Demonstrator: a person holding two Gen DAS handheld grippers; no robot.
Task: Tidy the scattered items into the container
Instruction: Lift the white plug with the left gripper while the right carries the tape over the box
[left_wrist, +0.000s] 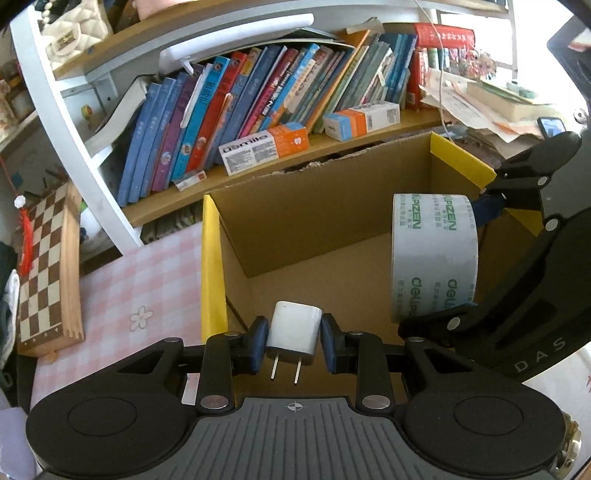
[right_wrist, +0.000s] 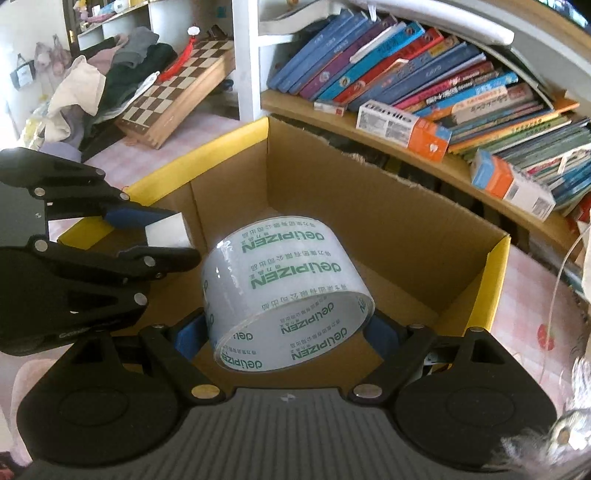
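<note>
An open cardboard box with yellow-edged flaps stands on the pink checked table; it also shows in the right wrist view. My left gripper is shut on a white plug charger, prongs toward the camera, held over the box's near left corner. My right gripper is shut on a roll of clear tape printed in green, held above the box. The tape roll and right gripper show at the right of the left wrist view. The left gripper with the charger shows at the left of the right wrist view.
A bookshelf with leaning books and small cartons stands right behind the box. A folded chessboard leans at the left on the table. Clothes pile beyond it. Papers and a white cable lie at the right.
</note>
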